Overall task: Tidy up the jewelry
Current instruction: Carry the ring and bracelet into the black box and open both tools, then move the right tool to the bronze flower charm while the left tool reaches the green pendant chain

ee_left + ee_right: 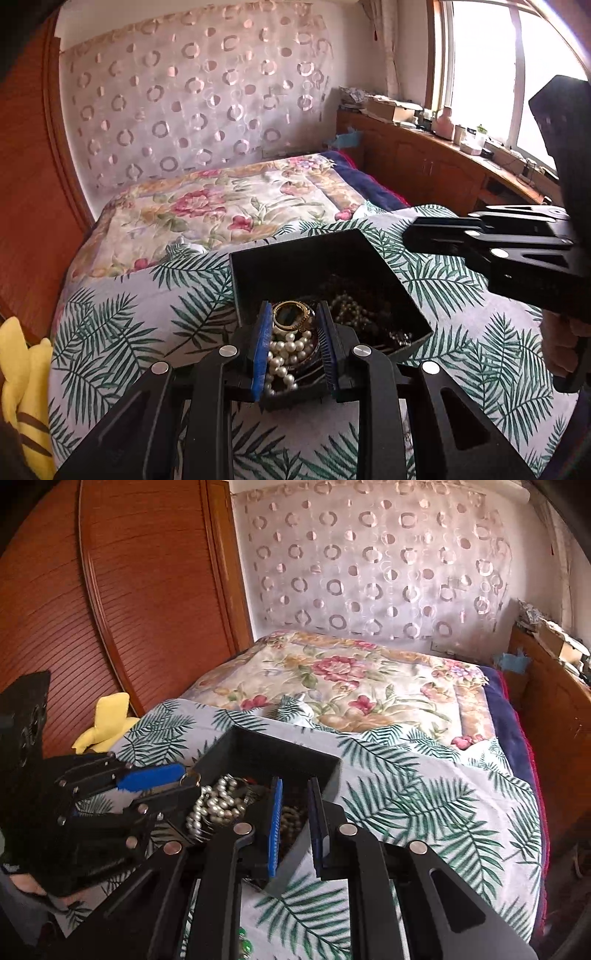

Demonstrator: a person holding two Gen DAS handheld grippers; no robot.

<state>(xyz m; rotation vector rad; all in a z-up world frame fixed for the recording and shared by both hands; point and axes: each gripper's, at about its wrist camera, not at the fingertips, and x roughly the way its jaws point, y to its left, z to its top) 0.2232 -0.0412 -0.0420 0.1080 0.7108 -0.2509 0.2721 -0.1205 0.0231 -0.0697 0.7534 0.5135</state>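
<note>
Two grippers hover at the black box (295, 254) in the lower centre, on the palm-print cloth (147, 317). The left gripper (293, 314) and right gripper (295, 794) are both slightly parted, gripping nothing. The pearl strand (286, 350) looks limp, slippery; pinch one bunched loop.

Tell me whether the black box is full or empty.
Partly full. The black box, lidless, holds a white pearl strand, a gold ring and dark beads; its far end looks bare.
</note>
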